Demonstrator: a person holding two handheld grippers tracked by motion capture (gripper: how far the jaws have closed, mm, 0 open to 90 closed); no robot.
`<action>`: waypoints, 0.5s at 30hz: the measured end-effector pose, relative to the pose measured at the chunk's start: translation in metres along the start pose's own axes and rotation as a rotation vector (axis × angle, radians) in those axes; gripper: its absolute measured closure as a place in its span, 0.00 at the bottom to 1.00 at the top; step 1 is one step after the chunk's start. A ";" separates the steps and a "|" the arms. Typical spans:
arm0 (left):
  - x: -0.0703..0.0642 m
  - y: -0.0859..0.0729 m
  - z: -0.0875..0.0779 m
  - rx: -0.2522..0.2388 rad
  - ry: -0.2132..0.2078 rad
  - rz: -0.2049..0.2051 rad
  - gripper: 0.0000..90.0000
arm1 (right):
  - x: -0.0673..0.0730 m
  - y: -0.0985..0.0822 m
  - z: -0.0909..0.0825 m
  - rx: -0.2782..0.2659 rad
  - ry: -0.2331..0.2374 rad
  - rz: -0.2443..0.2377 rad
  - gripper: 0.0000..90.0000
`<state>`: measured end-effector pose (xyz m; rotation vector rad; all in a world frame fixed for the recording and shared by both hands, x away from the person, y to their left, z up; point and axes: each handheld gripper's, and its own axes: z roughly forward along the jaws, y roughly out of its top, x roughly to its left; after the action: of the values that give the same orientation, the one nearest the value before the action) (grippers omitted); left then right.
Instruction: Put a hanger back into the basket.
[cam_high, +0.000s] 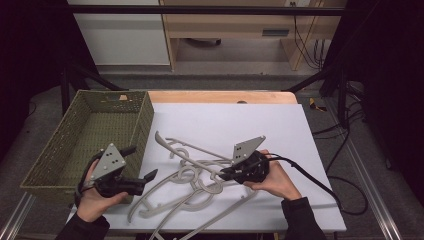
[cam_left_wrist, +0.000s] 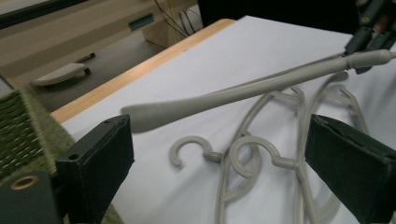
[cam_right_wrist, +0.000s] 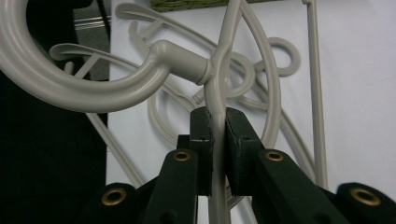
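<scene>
We clamp our right gripper (cam_right_wrist: 214, 123) onto one hanger (cam_right_wrist: 140, 79) just below its hook, its fingers (cam_right_wrist: 201, 140) pressed tight on the thin bar, probably so we can pull it clear of the tangled pile (cam_high: 195, 180) on the worktop (cam_high: 280, 125). Our left gripper (cam_left_wrist: 219, 168) stands wide and empty; the hanger's arm crosses just beyond its fingers, with the basket (cam_high: 75, 145) beside them.

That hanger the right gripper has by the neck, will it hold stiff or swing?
Hanger likely stiff: its arm juts out unsagging. Pinched at one thin spot by the right gripper, it may pivot. Hooks in the pile could snag it.
</scene>
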<state>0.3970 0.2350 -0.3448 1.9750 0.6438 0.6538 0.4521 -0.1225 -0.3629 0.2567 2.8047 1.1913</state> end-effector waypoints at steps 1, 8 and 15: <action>-0.003 0.001 0.003 0.010 -0.006 0.016 0.09 | 0.001 0.001 0.002 0.006 0.009 -0.003 0.92; -0.024 0.002 0.021 0.084 -0.080 0.105 0.10 | 0.010 0.007 0.016 0.050 0.074 -0.034 0.92; -0.040 0.000 0.038 0.147 -0.135 0.224 0.17 | 0.014 0.009 0.027 0.083 0.122 -0.045 0.92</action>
<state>0.3937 0.1853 -0.3684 2.2279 0.4010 0.6152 0.4435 -0.0942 -0.3752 0.1306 2.9512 1.1198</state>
